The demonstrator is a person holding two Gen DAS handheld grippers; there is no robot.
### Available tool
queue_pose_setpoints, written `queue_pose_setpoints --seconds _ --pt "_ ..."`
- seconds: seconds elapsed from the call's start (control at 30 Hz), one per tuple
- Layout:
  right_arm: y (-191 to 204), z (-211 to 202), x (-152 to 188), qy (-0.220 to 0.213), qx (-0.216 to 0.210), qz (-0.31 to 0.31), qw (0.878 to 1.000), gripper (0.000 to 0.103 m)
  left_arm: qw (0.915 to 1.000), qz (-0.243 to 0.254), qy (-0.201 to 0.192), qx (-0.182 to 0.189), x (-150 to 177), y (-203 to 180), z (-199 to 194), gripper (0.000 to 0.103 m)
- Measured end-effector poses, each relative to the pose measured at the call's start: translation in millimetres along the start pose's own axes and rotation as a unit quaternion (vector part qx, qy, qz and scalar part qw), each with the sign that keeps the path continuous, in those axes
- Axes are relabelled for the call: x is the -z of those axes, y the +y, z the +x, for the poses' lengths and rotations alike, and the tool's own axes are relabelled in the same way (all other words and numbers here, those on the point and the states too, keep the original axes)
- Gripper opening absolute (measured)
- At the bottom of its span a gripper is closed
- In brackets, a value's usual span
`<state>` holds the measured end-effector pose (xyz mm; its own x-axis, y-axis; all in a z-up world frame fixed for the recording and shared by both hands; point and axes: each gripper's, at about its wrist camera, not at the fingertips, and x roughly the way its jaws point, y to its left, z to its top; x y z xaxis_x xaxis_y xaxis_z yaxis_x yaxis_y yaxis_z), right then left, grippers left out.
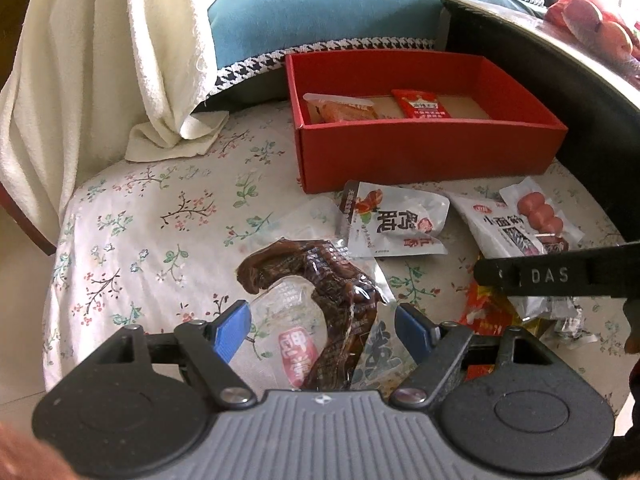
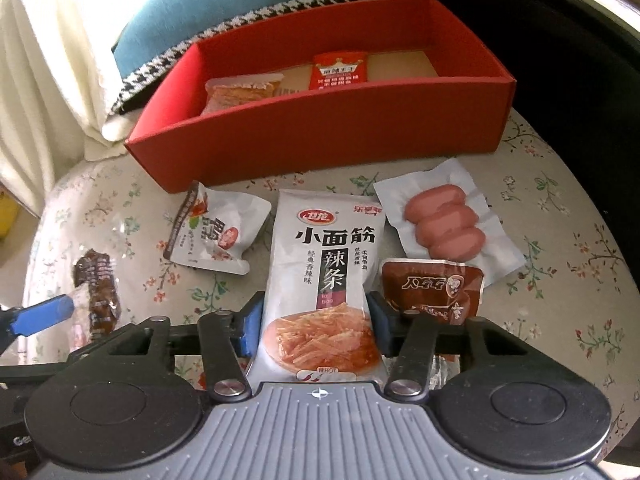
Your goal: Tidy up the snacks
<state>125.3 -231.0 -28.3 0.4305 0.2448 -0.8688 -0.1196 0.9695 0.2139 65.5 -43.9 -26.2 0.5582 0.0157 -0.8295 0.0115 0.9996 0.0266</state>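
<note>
Left wrist view: the left gripper (image 1: 322,326) hangs over a clear pouch of dark braised meat (image 1: 320,300), its blue fingers (image 1: 230,330) spread wide to either side and not pressing on it. The pouch lies on the floral worktop (image 1: 160,220), near the front wall of the red box (image 1: 432,148). To pick it well, I would close on the thick meaty part, not the slippery clear edge.

Right wrist view: the right gripper (image 2: 316,322) has its fingers drawn in against both sides of the white spicy-strip packet (image 2: 324,276), which they hold. The packet's top points at the box. Lift it straight up first, clearing the brown sachet (image 2: 434,290) and sausage pack (image 2: 444,226) beside it, then carry it over the box's near wall.
</note>
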Motion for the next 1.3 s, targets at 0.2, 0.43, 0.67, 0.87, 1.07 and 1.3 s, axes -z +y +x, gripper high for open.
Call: queue_pose_setpoints --seconds 0.2,0.43,0.67,0.87,1.07,1.3 --pt "-5.3 -7.8 0.6 -0.012 -0.031 0.019 0.999 0.059 0.9999 -0.009 -0.003 0.012 -4.0 1.9 -2.0 0.072" --pt "-6.0 -25.0 -4.4 -0.04 -0.057 0.038 0.997 0.059 0.9994 -0.023 -0.013 0.021 -8.5 6.0 -4.9 0.072" --pt "-0.3 -31.7 -11.6 -0.057 -0.059 0.031 0.996 0.059 0.9984 -0.033 -0.039 0.025 -20.7 7.5 -9.7 0.072" --pt "6.3 -36.9 -26.6 -0.079 -0.061 0.021 0.995 0.059 0.9965 -0.044 -0.064 0.031 -37.2 8.6 -15.2 0.072" --pt "1.6 -38.3 -45.5 -0.104 -0.057 0.023 0.993 0.059 0.9947 -0.042 -0.088 0.032 -59.4 6.0 -14.0 0.072" --pt "-1.5 -39.7 -74.1 -0.134 -0.055 0.027 0.989 0.059 0.9935 -0.035 -0.107 0.018 -83.5 6.5 -5.1 0.072"
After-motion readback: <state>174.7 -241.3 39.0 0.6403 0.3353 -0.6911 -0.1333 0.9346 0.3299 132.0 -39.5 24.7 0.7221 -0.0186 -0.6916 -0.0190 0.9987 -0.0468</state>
